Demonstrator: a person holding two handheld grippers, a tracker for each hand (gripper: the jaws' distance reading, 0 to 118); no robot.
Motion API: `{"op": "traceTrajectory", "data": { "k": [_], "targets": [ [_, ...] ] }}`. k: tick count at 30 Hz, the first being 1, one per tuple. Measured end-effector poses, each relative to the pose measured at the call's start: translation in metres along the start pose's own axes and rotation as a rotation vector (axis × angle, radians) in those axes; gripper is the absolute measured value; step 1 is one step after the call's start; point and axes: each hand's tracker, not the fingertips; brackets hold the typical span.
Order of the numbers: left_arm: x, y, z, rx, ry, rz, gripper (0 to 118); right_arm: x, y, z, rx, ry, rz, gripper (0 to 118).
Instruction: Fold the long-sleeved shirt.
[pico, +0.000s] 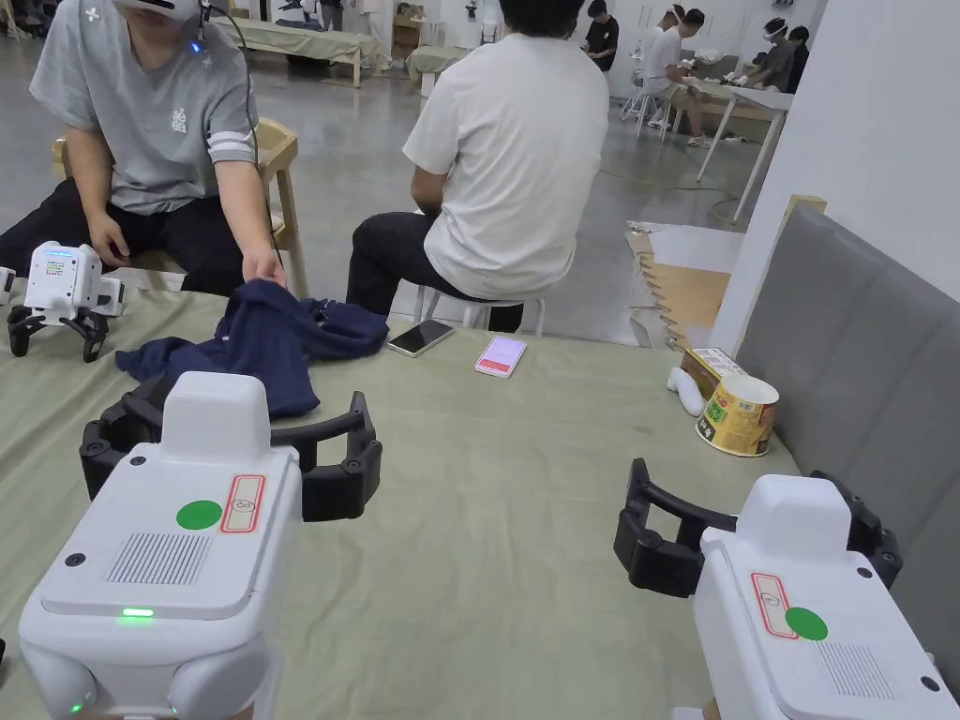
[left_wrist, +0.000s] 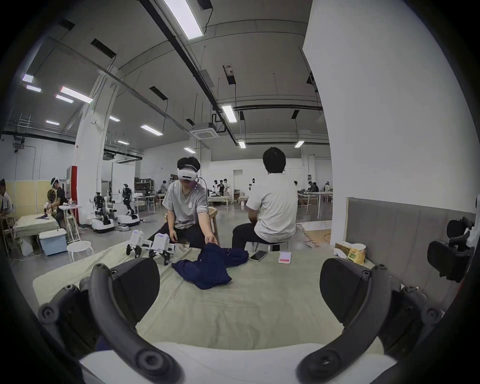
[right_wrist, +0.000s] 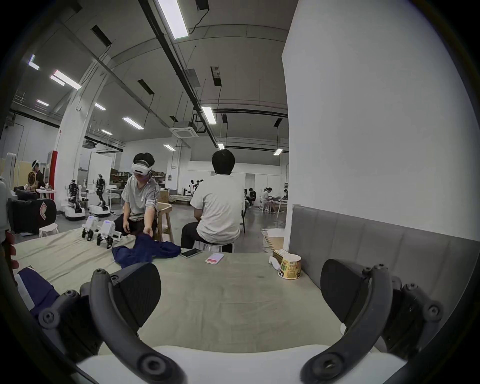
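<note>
A dark blue long-sleeved shirt (pico: 267, 342) lies crumpled at the far left of the pale green table (pico: 506, 525); it is also seen as the shirt (left_wrist: 211, 265) and the shirt (right_wrist: 145, 250). A person seated across the table has a hand (pico: 262, 267) on its far edge. My left gripper (pico: 230, 459) hovers open just short of the shirt, with nothing between its jaws. My right gripper (pico: 759, 539) hangs open over bare cloth at the near right, far from the shirt. In their own views the left gripper (left_wrist: 239, 288) and right gripper (right_wrist: 240, 288) stand wide open.
Two phones (pico: 422, 337) (pico: 501, 356) lie at the table's far edge. A paper cup (pico: 739, 414), a small box (pico: 711, 366) and a white object sit by the grey padded panel (pico: 844, 356) on the right. Another pair of white grippers (pico: 61, 291) rests far left.
</note>
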Motion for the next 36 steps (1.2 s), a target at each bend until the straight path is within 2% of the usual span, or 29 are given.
{"op": "traceTrajectory", "data": {
  "k": [6,16,27,36],
  "targets": [
    [0.003,0.000,0.000,0.003,-0.015,-0.022,111,-0.003,0.000,-0.001,0.010,-0.010,0.028,118],
    [0.008,-0.003,0.003,0.029,-0.024,-0.035,111,0.003,-0.005,0.000,0.018,-0.029,0.006,118],
    [0.011,-0.005,0.005,0.035,-0.026,-0.042,111,0.000,-0.006,0.002,0.025,-0.043,0.044,118],
    [0.013,0.001,0.004,0.019,-0.042,-0.009,111,0.001,-0.003,0.004,0.021,-0.039,0.021,118]
  ]
}}
